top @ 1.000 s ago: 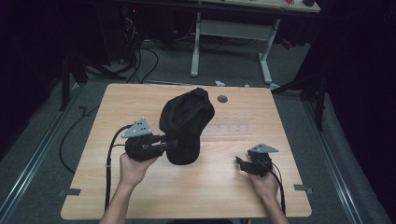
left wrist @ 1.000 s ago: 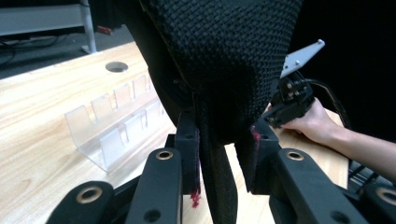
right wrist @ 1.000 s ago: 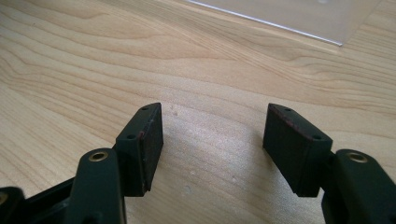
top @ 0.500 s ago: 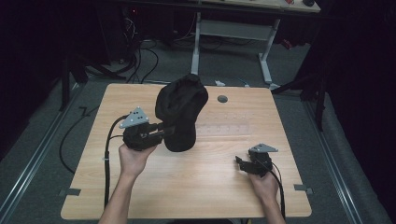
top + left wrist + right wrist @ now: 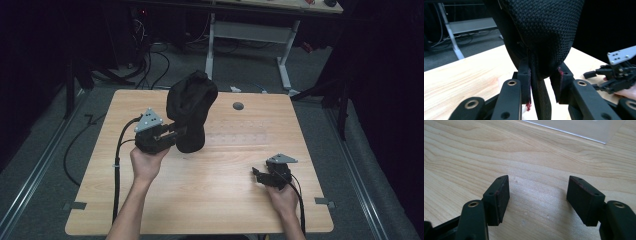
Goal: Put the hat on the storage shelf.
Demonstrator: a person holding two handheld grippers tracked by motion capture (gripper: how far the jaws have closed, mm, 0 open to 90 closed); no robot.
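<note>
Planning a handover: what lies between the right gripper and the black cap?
High view: bare wooden table between the right gripper and the black cap.

A clear sheet [image 5: 235, 138] lies on the table [image 5: 210, 200].

Honestly there's nothing to read here. No lettering, logo, number or sign comes through on anything. The black cap [image 5: 191, 111] is plain woven fabric up close, no brand or tag I can make out. The grey plate [image 5: 148, 120] just left of the cap only has little holes, no markings. The wooden table [image 5: 215, 200] under the cap is bare grain, and the clear sheet [image 5: 584, 126] lying on it is blank too.
</note>
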